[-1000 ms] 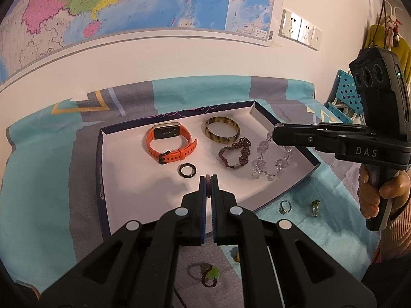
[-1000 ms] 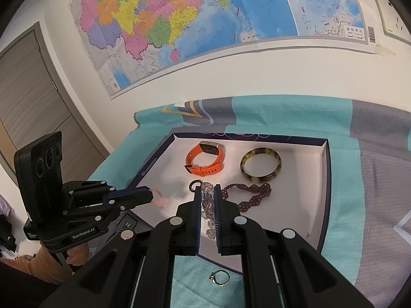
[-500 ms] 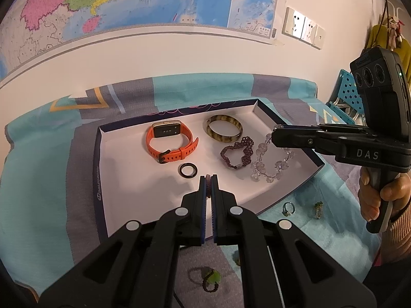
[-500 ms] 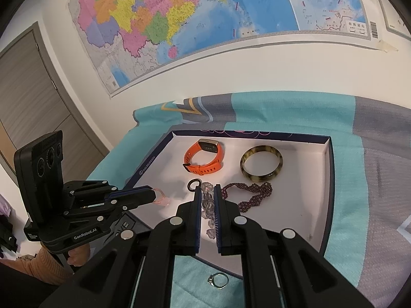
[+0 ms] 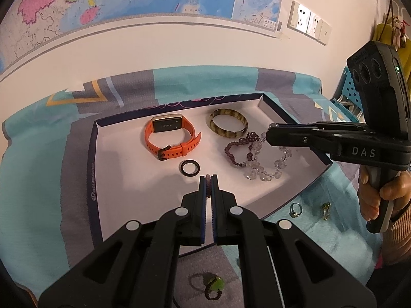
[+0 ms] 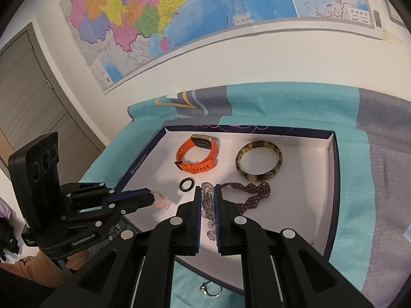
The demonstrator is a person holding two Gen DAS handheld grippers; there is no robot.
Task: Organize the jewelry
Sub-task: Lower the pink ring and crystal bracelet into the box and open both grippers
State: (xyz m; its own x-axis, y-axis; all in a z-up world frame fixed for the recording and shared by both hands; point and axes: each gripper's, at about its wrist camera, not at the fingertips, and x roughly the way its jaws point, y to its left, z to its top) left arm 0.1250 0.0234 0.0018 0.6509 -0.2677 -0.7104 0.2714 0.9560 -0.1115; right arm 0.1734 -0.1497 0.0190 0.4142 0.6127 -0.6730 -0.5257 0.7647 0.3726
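A shallow white tray [image 5: 128, 179] with a dark rim holds an orange watch [image 5: 169, 138], a tortoiseshell bangle [image 5: 228, 127], a black ring [image 5: 189, 168], a purple beaded bracelet [image 5: 236, 151] and a clear crystal bracelet [image 5: 264, 169]. My left gripper [image 5: 208, 178] is shut on a small pink ring, which shows in the right wrist view [image 6: 160, 200], above the tray's near part. My right gripper [image 6: 206, 192] hovers over the crystal bracelet [image 6: 208, 205] with its jaws slightly apart and empty.
On the teal and grey cloth [image 5: 38, 179] outside the tray lie a silver ring [image 5: 295, 209], a green ring [image 5: 326, 209] and a green-stone cord piece [image 5: 213, 285]. A wall with a map stands behind. The silver ring also shows in the right wrist view [image 6: 211, 288].
Both grippers have drifted slightly over the tray. The left stays shut on the pink ring. The right gripper's jaws have opened a little.
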